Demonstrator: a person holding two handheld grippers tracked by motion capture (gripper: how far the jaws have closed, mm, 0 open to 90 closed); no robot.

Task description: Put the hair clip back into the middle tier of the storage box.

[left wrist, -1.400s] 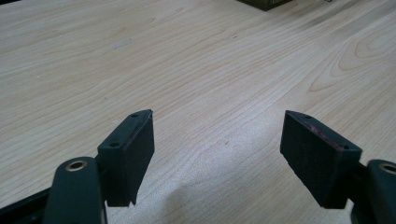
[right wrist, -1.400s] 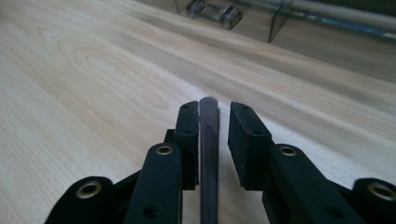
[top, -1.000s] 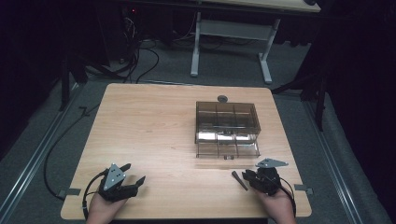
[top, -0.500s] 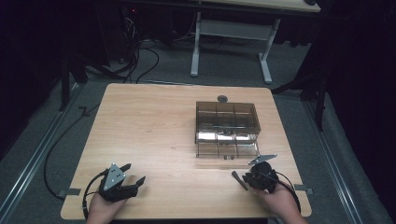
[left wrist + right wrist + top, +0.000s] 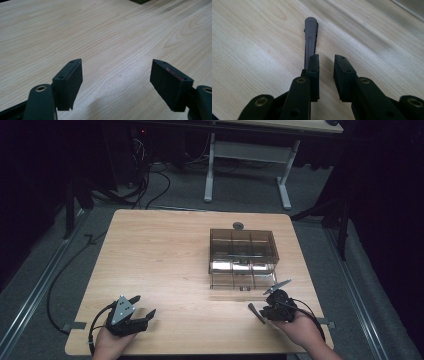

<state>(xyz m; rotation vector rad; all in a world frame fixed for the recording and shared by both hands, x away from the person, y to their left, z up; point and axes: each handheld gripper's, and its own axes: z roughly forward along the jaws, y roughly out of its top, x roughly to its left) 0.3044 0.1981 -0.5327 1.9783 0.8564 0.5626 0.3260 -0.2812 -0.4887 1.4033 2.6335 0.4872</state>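
Near the front right corner of the surface (image 5: 165, 255), my right gripper (image 5: 267, 309) sits low over a slim dark grey tool (image 5: 256, 312), the thing I am after. It lies flat on the wood, well in front of the box and apart from it. In the right gripper view the tool (image 5: 310, 37) runs away from me in line with one jaw, its near end hidden behind that jaw and not in the gap. My right jaws (image 5: 327, 58) have just opened a little and stand released with a narrow gap and only bare wood between them. I judge I am lined up slightly to one side and must shift across before closing. My left gripper (image 5: 144, 306) rests at the front left, well away from the work. I think it is parked there to leave room, and its jaws (image 5: 116, 67) are spread wide over bare wood, grasping nothing. Further back stands a translucent brown compartment box (image 5: 242, 250), divided into small cells. Glare on its front row keeps me from telling what, if anything, is inside. A small round dark object (image 5: 238, 225) lies just behind it.
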